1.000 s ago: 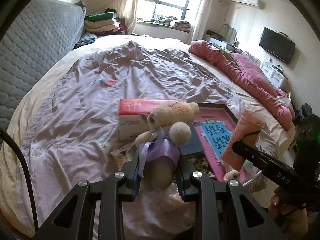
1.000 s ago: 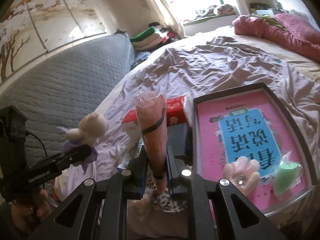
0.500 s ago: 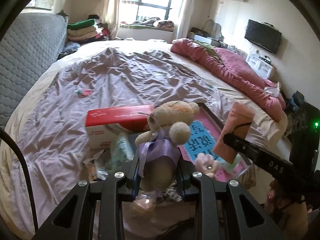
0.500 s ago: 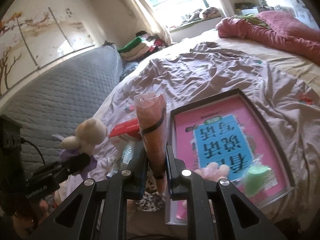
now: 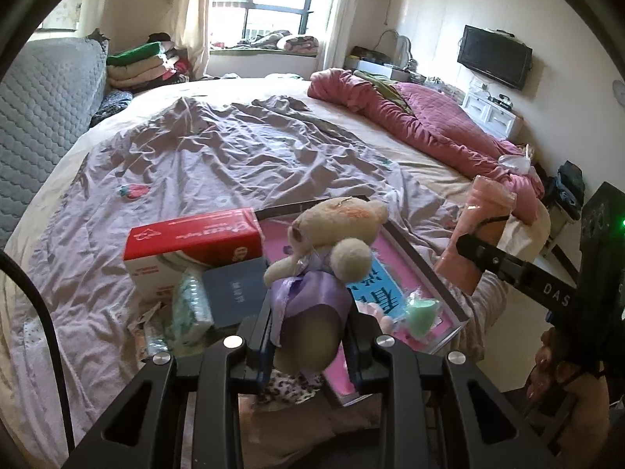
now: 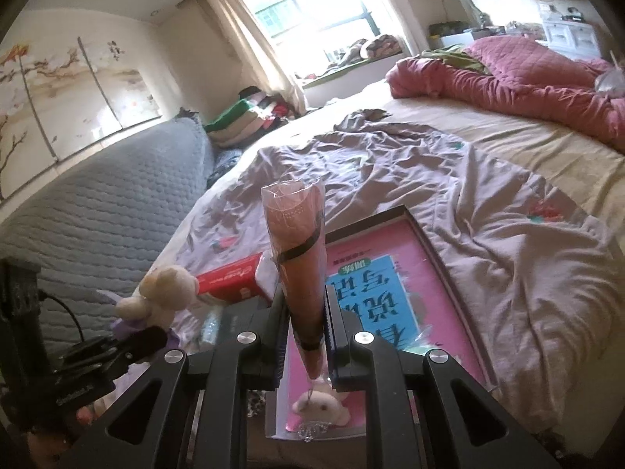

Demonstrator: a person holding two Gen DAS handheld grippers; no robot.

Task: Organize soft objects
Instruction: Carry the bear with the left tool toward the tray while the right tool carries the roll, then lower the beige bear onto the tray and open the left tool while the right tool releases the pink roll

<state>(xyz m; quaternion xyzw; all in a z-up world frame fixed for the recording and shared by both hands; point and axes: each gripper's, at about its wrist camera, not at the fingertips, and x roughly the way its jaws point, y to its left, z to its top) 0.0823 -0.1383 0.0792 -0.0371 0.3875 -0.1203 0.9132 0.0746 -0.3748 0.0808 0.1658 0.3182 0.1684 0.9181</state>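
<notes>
My left gripper (image 5: 308, 328) is shut on a cream plush bear (image 5: 336, 234) with a purple bow, held above the near end of the bed. At the right of that view the right gripper (image 5: 474, 252) clamps a pink wrapped roll (image 5: 476, 234). In the right wrist view my right gripper (image 6: 306, 314) is shut on that pink wrapped roll (image 6: 299, 242), which stands upright. The plush bear (image 6: 162, 293) shows at lower left. A small pink plush (image 6: 322, 404) and a green soft toy (image 5: 420, 310) lie on the pink book tray (image 6: 437, 250).
A red and white box (image 5: 191, 250), a dark booklet (image 5: 234, 289) and a wrapped tissue pack (image 5: 191, 305) lie on the purple sheet (image 5: 218, 156). A red quilt (image 5: 425, 121) runs along the bed's right side. A grey padded headboard (image 5: 43, 117) stands left.
Both grippers have pulled back and risen a little with their loads. The box, tray and toys on the bed now show farther off and lower in both views.
</notes>
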